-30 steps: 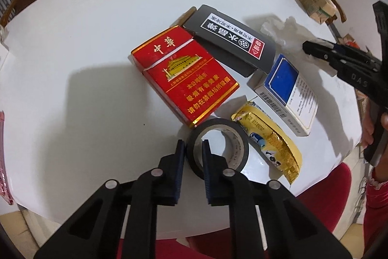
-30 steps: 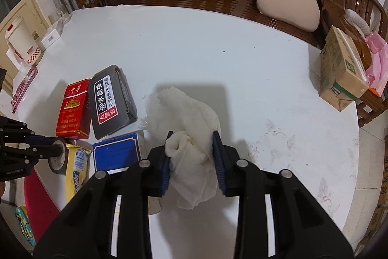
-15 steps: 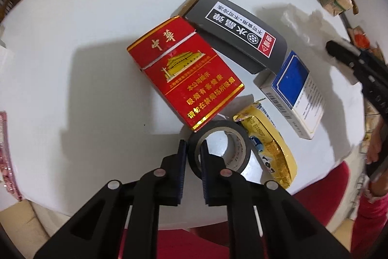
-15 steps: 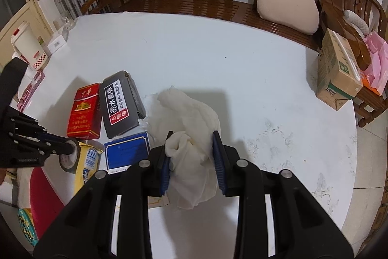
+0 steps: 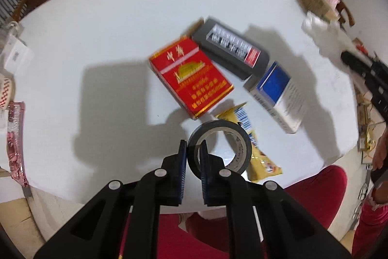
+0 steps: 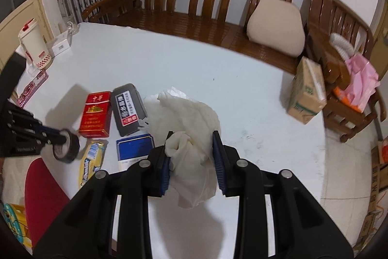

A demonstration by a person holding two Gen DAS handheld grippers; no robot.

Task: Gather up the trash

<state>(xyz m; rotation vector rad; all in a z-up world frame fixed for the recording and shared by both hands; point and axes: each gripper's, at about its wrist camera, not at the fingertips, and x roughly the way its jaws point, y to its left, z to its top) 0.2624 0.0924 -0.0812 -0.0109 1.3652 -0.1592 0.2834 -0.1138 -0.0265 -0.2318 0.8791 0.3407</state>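
While the left gripper (image 5: 194, 152) pinches the black tape roll's (image 5: 219, 145) wall, lifted above the white table's (image 5: 116, 40) near edge, the right gripper (image 6: 192, 157) clamps a crumpled white tissue (image 6: 191, 128).

Left hand-held gripper (image 5: 193, 152) clamped, raised; right hand-held gripper (image 6: 192, 157) clamped, raised.

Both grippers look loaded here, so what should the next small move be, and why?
Probably carry both loads away from the table toward wherever trash goes; no bin shows in either view. The left gripper is shut on the tape roll, held off the surface, and the right gripper is shut on the tissue.
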